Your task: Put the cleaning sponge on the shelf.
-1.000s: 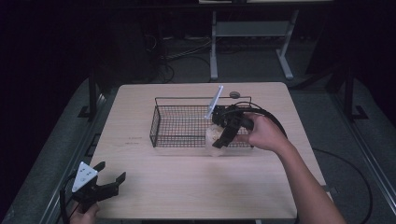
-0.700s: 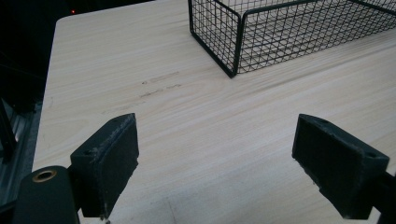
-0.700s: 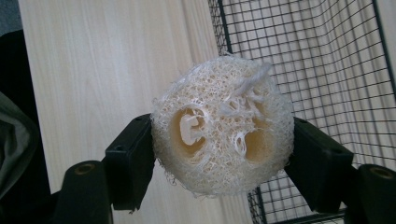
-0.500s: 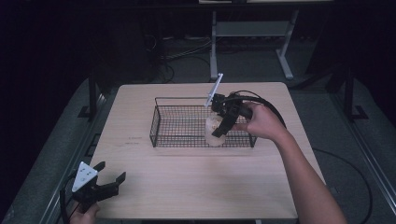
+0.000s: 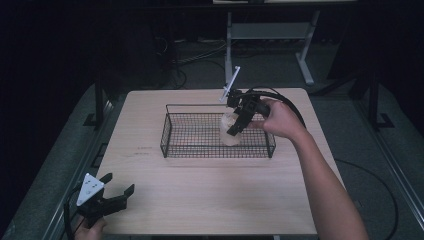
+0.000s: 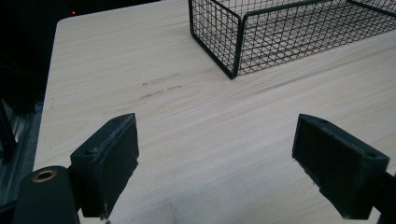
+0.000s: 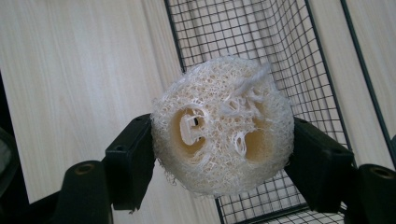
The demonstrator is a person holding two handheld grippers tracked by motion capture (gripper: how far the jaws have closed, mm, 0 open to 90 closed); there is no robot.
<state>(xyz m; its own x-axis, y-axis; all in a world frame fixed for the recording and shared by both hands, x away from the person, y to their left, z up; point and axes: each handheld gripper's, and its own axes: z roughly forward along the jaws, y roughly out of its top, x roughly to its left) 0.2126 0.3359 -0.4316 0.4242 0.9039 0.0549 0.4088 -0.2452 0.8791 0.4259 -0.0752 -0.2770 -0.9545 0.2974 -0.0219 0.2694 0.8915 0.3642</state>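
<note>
Left gripper (image 5: 116, 195): low at the table's near left corner, its 2 jaws spread wide over bare wood, nothing between them.
Table (image 5: 210, 200): pale wood grain, faint scuff marks just short of the basket.
Wire basket (image 5: 172, 147): black mesh, standing at mid-table beyond the left gripper.
Loofah (image 7: 222, 126): a cream, fibrous round with 2 large holes, raised above the basket's right end.
Right gripper (image 5: 235, 125): clamped on the loofah from both sides, held in a hand (image 5: 280, 120) reaching from the right.
</note>
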